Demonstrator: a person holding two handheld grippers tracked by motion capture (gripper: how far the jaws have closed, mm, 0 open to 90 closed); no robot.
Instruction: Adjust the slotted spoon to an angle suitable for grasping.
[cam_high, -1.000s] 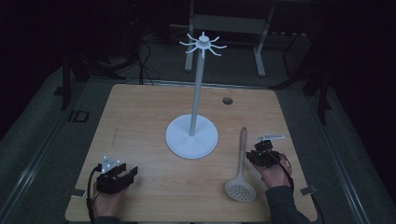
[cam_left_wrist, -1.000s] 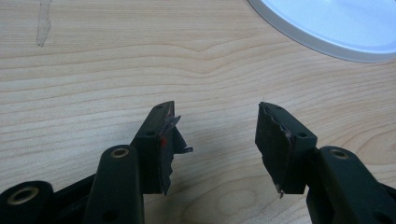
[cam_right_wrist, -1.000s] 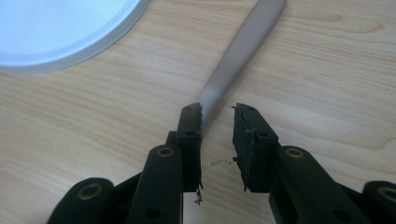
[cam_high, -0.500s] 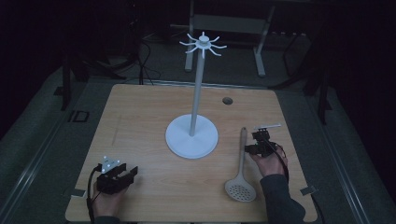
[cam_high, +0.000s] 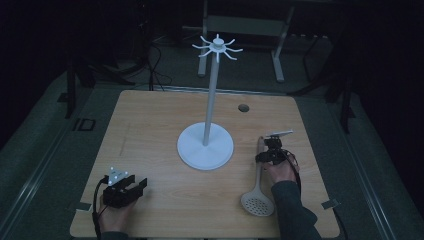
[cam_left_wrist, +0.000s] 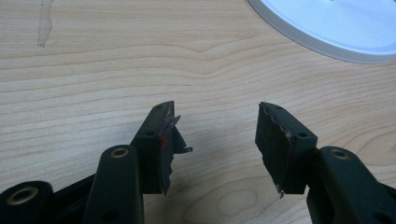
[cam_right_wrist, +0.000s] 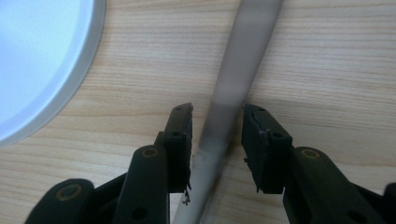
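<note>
A white slotted spoon (cam_high: 258, 200) lies on the wooden table (cam_high: 150, 130), right of the white hook stand (cam_high: 205, 147), its handle (cam_right_wrist: 243, 56) pointing away from me. My right gripper (cam_high: 266, 151) hangs low over that handle. Its jaws have just been opening and now stand open astride the handle, a thin gap on each side, as the right gripper view (cam_right_wrist: 217, 135) shows. At the table's near left my left gripper (cam_high: 136, 185) rests open, with bare wood between its jaws (cam_left_wrist: 215, 135).
The stand's round base (cam_left_wrist: 336, 28) sits mid-table, close to the left of the handle (cam_right_wrist: 37, 60), with its tall pole and ring of hooks (cam_high: 218, 47) rising above. A small round hole (cam_high: 243, 108) marks the far right of the table. Dark floor surrounds the table.
My right gripper has moved left and away from me, from beside the spoon's handle to over it. The left gripper has kept still.
</note>
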